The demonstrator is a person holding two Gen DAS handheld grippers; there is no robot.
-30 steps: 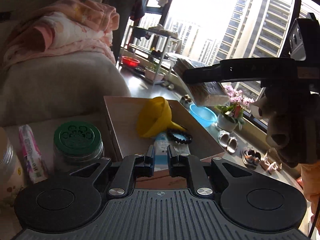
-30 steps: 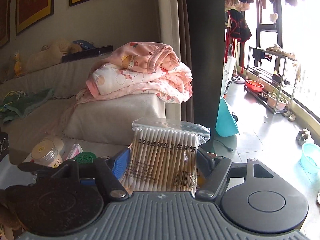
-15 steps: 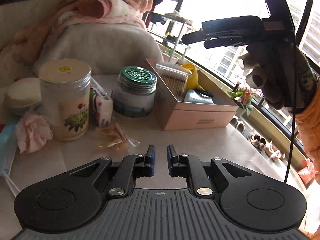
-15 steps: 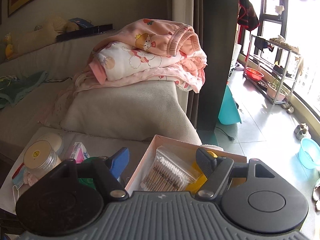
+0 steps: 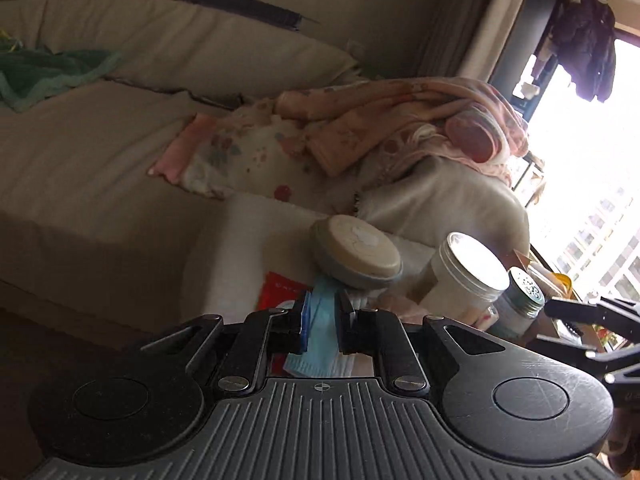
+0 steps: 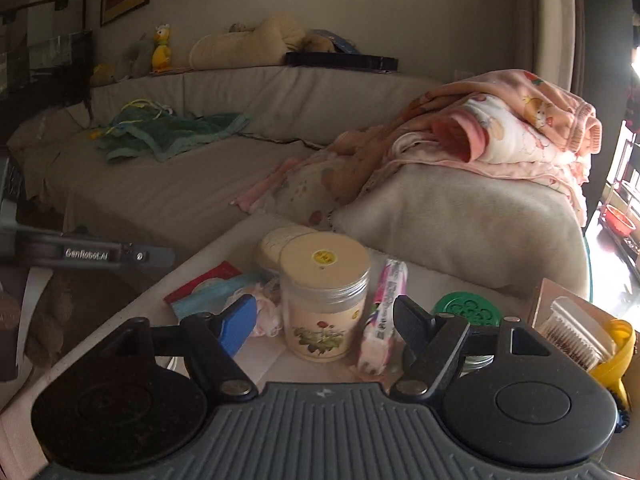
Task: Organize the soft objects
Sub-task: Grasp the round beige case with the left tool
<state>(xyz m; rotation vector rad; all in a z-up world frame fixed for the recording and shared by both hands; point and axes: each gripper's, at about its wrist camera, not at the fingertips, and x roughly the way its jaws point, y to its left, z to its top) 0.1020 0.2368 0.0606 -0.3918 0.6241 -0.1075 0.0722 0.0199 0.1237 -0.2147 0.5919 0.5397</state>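
Left tool (image 5: 323, 325) nearly closed, empty; blue face mask (image 5: 320, 320) lies just ahead, long axis along the fingers. Right tool (image 6: 324, 316) wide, empty, farther off.

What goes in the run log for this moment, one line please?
left gripper: shut, empty, over blue face mask | right gripper: open, empty, facing flower-print jar | cotton swabs: in box

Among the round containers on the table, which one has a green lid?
The low jar right of the tissue pack has the green patterned lid; the tall flower-printed jar and the flat tin have cream lids.
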